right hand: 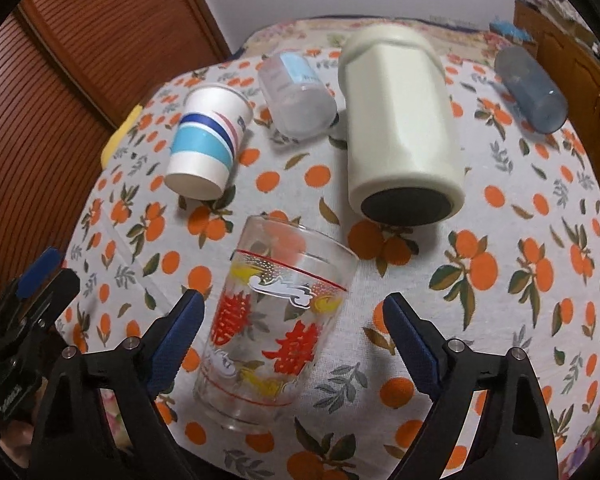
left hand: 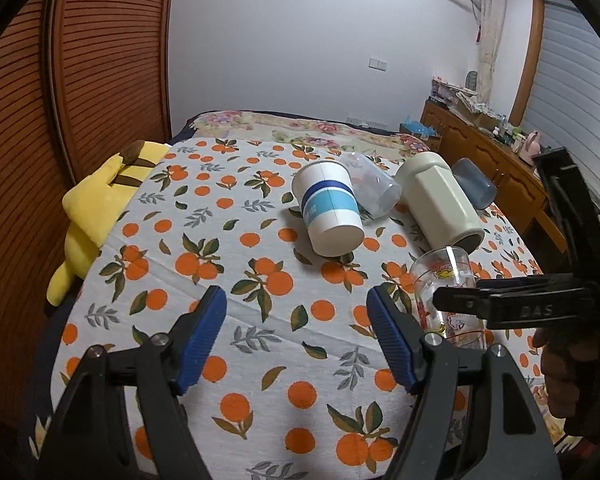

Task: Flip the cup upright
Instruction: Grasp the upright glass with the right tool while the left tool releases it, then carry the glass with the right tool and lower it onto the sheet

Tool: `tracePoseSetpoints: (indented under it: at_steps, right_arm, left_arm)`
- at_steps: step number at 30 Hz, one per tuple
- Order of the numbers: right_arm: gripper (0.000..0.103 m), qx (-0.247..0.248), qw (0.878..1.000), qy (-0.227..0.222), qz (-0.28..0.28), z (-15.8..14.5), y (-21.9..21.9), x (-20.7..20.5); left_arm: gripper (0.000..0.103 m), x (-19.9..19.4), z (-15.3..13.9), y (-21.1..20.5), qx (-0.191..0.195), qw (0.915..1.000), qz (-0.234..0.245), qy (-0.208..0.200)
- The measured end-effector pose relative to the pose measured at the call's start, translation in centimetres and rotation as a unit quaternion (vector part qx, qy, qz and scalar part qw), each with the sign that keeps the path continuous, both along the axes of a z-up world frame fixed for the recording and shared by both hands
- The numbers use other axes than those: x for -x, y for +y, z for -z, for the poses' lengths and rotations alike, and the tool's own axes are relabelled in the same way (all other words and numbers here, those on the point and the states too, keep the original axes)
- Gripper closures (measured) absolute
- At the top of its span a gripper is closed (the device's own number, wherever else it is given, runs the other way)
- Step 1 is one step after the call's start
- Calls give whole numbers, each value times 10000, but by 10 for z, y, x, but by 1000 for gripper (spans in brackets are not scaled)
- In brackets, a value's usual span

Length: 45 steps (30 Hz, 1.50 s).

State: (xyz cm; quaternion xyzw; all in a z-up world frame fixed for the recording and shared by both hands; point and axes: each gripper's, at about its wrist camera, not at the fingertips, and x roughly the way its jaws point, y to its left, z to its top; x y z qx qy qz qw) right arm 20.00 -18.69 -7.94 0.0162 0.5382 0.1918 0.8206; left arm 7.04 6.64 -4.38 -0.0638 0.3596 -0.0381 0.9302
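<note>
A clear glass cup with red and yellow print stands upright on the orange-print cloth, between the open jaws of my right gripper; the pads do not touch it. It also shows in the left wrist view, partly behind the right gripper. My left gripper is open and empty over bare cloth, left of the glass. A paper cup with blue bands lies on its side, also in the right wrist view.
A cream jar, a clear plastic cup and a blue-grey tumbler lie on their sides farther back. A yellow plush toy sits at the cloth's left edge. A wooden louvred door is left, a cabinet right.
</note>
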Motion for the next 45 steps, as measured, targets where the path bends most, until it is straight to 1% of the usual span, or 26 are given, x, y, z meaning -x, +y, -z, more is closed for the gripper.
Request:
tracePoseSetpoints:
  at_steps: [4, 8, 10, 13, 14, 18, 21, 26, 30, 33, 37, 40, 43, 45]
  right_arm:
    - [13, 20, 9999, 148, -12, 6, 4, -5]
    - [20, -33, 9995, 313, -2, 12, 5, -12]
    - [21, -21, 9994, 344, -4, 13, 6, -15]
    - [27, -94, 9989, 444, -63, 15, 8, -17]
    - [29, -97, 9988, 463, -87, 15, 9, -17]
    - [30, 4, 9990, 399, -193, 12, 12, -16]
    - [31, 96, 9990, -66, -435, 2, 17, -5]
    - [33, -80, 9958, -682, -606, -12, 14, 6]
    - [34, 156, 9889, -1244, -793, -24, 18, 16]
    - [35, 353, 9822, -1564, -979, -29, 24, 22]
    - [35, 497, 9736, -1921, -1129, -31, 29, 32]
    - [37, 582, 9676, -2165, -1162, -30, 32, 38]
    - [37, 649, 9639, -2276, -1221, -28, 33, 42]
    - [37, 652, 9638, -2278, -1226, -27, 34, 42]
  left_arm:
    - [30, 1, 3, -2, -18, 10000, 3, 36]
    - [30, 1, 4, -3, -2, 10000, 8, 49]
    - [30, 1, 4, -3, -20, 10000, 7, 48]
    - [30, 2, 3, -1, -11, 10000, -7, 33]
    - [30, 2, 3, -1, -8, 10000, -16, 28]
    - [30, 2, 4, 1, 4, 10000, -32, 35]
    - [30, 2, 4, 1, 1, 10000, -41, 38]
    - [30, 2, 4, 4, 17, 9999, -88, 49]
    - [30, 3, 4, 3, 9, 9999, -95, 33]
    - [30, 2, 4, 3, 10, 9999, -101, 29]
    - [30, 3, 4, 4, 27, 9999, -101, 8]
    - [30, 5, 2, 5, 51, 9999, -92, -96]
    - [30, 7, 0, 6, 66, 9998, -119, -174]
    - [30, 8, -2, 6, 49, 9997, -126, -220]
